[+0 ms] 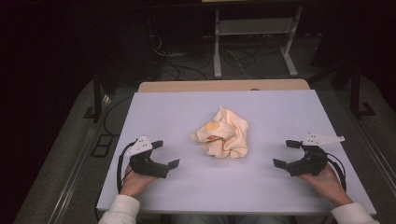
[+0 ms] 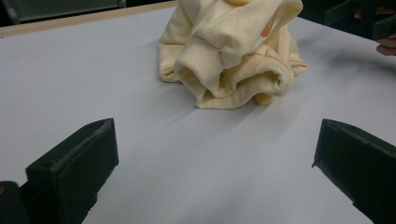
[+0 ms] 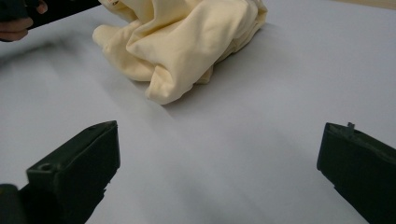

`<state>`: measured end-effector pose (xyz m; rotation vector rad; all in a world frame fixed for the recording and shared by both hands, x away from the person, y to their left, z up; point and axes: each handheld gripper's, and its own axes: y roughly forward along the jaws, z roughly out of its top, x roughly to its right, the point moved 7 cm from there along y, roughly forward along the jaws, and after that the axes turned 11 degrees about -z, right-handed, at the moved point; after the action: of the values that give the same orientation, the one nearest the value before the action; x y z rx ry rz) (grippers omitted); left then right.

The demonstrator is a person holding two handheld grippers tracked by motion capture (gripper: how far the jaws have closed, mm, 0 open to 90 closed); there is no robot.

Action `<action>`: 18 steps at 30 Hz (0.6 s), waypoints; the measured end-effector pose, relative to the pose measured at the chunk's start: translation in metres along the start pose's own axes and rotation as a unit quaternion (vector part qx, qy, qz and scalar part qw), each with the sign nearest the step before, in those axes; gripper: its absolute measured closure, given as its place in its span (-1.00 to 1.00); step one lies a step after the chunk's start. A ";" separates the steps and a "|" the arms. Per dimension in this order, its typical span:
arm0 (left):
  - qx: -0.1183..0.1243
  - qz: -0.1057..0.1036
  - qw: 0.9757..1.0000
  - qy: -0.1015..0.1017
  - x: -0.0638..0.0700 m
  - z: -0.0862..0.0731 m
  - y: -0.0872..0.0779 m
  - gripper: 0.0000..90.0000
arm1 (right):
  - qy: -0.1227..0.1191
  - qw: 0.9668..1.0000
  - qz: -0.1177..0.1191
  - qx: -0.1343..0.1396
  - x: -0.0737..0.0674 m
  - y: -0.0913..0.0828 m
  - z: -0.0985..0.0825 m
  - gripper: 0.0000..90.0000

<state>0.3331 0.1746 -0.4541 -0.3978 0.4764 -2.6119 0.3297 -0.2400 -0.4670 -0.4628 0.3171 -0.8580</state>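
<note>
The left claw (image 1: 166,154) sits on the near left part of the white surface (image 1: 280,107), held from below by a hand (image 1: 135,183) in a pale sleeve (image 1: 119,210). Its jaws stand spread wide with nothing between them, and they point toward the middle of the surface. A black cable (image 1: 120,163) loops along its outer side, and a grey three-cornered plate (image 1: 139,145) lies on top.

Ahead of this claw and a little to its right, well apart from it, lies the garment (image 1: 223,133), a crumpled cream-yellow heap near the middle of the surface. In the left gripper view the garment (image 2: 233,56) shows a ribbed cuff opening toward the jaws, folds piled above it, and a small orange patch on the upper part. In the high view a round yellow mark and a bit of red show on its top. Bare surface lies between the jaws and the cloth.

The right claw (image 1: 286,153) rests on the near right part of the surface, held by the other hand (image 1: 327,179). Its jaws are also spread wide and grip nothing; they point left toward the garment, which lies ahead of them and well apart. In the right gripper view the garment (image 3: 187,42) shows smooth folds, with one corner reaching nearest the jaws. A grey plate (image 1: 322,138) tops this claw too.
</note>
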 end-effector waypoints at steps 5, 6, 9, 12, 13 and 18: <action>0.001 0.001 1.000 -0.001 0.000 0.000 -0.001 -1.00 | 0.000 1.000 -0.001 0.000 0.000 0.000 0.000 -1.00; 0.001 0.001 1.000 -0.001 0.000 0.000 -0.001 -1.00 | 0.000 1.000 -0.001 0.000 0.000 0.000 0.000 -1.00; 0.001 0.000 1.000 0.000 0.000 0.000 -0.001 -1.00 | -0.001 1.000 -0.002 0.001 0.000 -0.001 0.000 -1.00; 0.001 0.000 1.000 0.001 0.000 0.000 -0.001 -1.00 | -0.002 1.000 -0.004 0.002 0.001 -0.001 0.001 -1.00; 0.002 0.001 1.000 0.000 0.000 0.000 -0.001 -1.00 | -0.002 1.000 -0.003 0.003 0.001 -0.001 0.001 -1.00; 0.002 0.002 1.000 0.000 0.001 0.001 -0.001 -1.00 | -0.001 1.000 -0.005 0.004 0.001 -0.002 0.002 -1.00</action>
<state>0.3324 0.1752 -0.4531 -0.3957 0.4706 -2.6091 0.3293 -0.2416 -0.4644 -0.4586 0.3095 -0.8687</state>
